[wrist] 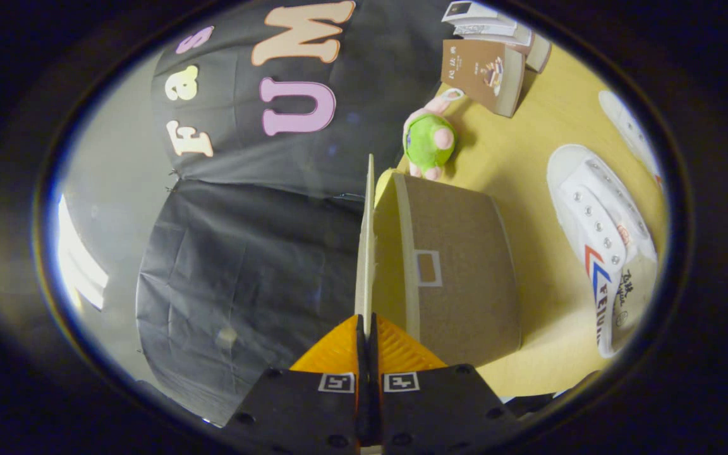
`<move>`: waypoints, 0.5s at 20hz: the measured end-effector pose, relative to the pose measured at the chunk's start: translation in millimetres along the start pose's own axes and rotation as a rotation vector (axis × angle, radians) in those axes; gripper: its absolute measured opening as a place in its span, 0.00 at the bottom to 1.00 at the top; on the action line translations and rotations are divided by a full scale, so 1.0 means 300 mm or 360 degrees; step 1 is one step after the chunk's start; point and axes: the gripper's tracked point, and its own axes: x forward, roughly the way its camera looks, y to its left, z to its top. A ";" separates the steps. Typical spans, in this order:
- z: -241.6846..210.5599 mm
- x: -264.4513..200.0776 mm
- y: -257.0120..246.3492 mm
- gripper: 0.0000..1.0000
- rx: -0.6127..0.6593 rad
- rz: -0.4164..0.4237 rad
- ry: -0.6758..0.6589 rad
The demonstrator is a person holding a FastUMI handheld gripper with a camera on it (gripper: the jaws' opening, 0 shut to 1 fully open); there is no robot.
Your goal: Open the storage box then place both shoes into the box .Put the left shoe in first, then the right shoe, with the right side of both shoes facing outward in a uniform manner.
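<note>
Both my jaws pinch the storage box lid edge.
Swing it fully back before fetching the shoe beyond them.

Pretty dim, warm-toned shot. Heavy fisheye bending toward the rim, edges go soft and dark. The storage box throws a shadow onto the table; bright glare streak by the booth wall.
</note>
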 end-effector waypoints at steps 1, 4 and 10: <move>0.005 -0.022 0.024 0.03 -0.0012 0.0002 -0.0005; -0.001 -0.062 0.099 0.03 -0.0042 0.0003 0.0002; -0.026 -0.006 0.289 0.03 -0.0170 0.0035 0.0029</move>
